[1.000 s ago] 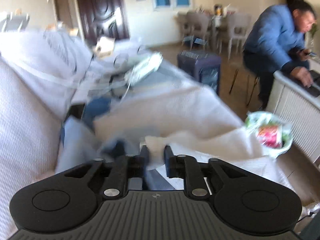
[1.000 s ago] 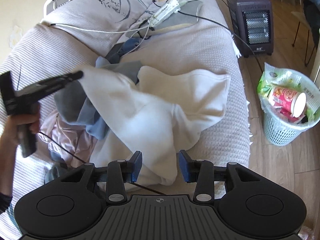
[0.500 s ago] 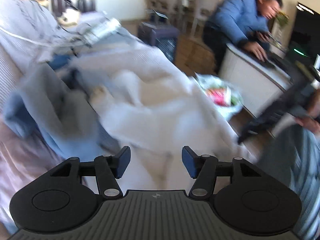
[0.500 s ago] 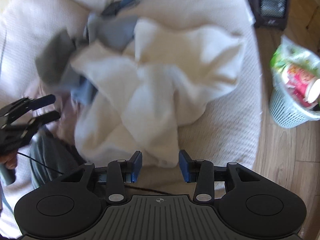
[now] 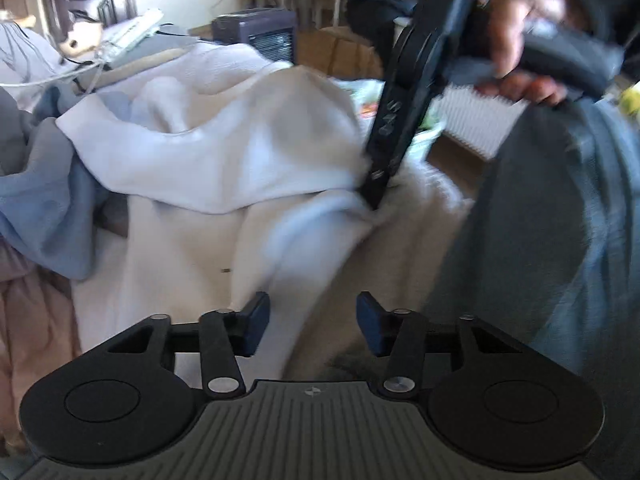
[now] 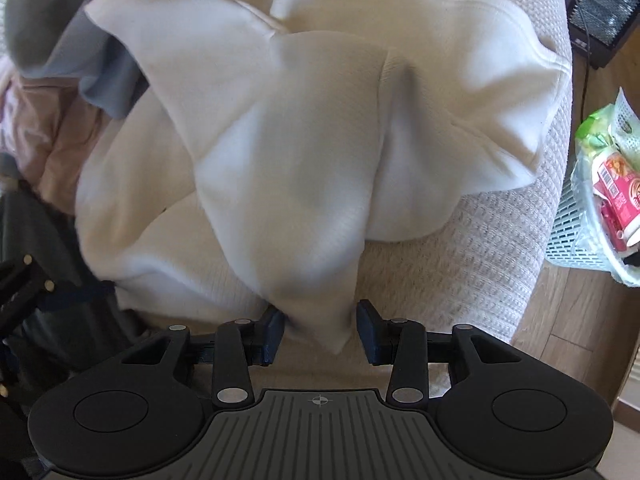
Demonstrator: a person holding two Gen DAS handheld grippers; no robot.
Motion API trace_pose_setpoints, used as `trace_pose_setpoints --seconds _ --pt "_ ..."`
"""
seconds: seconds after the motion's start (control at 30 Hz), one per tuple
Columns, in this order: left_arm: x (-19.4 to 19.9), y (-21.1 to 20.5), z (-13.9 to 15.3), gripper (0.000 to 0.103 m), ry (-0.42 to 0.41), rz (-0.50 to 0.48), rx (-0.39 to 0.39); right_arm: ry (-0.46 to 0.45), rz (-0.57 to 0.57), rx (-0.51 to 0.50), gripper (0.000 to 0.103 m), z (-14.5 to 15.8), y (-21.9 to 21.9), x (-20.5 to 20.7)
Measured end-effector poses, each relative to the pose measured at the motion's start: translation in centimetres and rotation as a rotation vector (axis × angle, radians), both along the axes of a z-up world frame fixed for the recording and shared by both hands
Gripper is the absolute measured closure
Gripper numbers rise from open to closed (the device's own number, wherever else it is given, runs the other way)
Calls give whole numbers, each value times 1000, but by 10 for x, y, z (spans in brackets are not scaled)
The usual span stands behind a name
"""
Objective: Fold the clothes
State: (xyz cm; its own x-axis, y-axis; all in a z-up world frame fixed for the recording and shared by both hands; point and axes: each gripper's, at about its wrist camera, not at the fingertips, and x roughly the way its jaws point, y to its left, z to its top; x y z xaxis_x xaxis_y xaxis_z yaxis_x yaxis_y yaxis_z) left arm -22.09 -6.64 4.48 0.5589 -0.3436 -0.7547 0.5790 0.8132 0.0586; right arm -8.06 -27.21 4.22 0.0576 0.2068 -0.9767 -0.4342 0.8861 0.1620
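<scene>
A crumpled white garment (image 6: 288,152) lies on the sofa, seen also in the left wrist view (image 5: 224,144). My right gripper (image 6: 320,326) points steeply down over the garment's near corner. Its jaws are closing, the fabric fills the gap between them, and both pads touch it. In the left wrist view the right gripper (image 5: 374,200) digs its tip into a fold. My left gripper (image 5: 312,322) hovers over the garment's near edge. Its jaws are closing too, but stand apart with the fabric lying loose below them.
A blue-grey garment (image 6: 100,60) and a pink one (image 6: 40,128) lie heaped left of the white one. The knitted sofa cover (image 6: 460,248) ends at the right, above wooden floor. A full white waste basket (image 6: 580,232) and a dark heater (image 6: 600,12) stand there.
Both grippers have sunk toward the sofa. The left one let go of the white fabric, opened wide, then began narrowing. The right jaws have narrowed around the garment's corner.
</scene>
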Motion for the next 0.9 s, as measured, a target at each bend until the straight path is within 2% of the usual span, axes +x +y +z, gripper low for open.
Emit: trace_pose_setpoints --seconds 0.03,0.07,0.1,0.13,0.2,0.3,0.43,0.53,0.63,0.67,0.7,0.83,0.9 --pt "3 -1 -4 79 -9 6 24 -5 -9 -5 79 1 1 -2" --pt "6 1 -4 86 -11 6 32 -12 -18 -10 85 4 1 -5" --pt "9 4 -3 101 -4 11 19 -20 -9 -12 88 9 2 -9" --pt "12 8 -2 103 10 16 -3 -29 4 -12 89 14 4 -14" --pt "20 23 4 103 79 31 -99 -68 41 -38 90 30 6 -26" --pt "25 48 29 103 147 19 -214 -90 12 -65 91 59 -5 -40" --pt "18 79 71 103 223 -88 -329 -4 -93 -28 91 85 -32 -60" --pt "17 89 77 103 211 -75 -283 31 -172 -2 91 89 -48 -70" --pt "25 89 62 103 189 -15 -208 64 -245 -3 90 77 -53 -58" --pt "25 89 58 103 197 2 -208 81 -247 -17 89 71 -51 -53" --pt "25 89 55 103 200 8 -211 100 -243 -32 84 64 -49 -50" --pt "25 88 47 103 206 20 -194 109 -216 -105 80 55 -36 -45" --pt "27 87 43 102 217 4 -191 79 -204 -133 69 65 -33 -45"
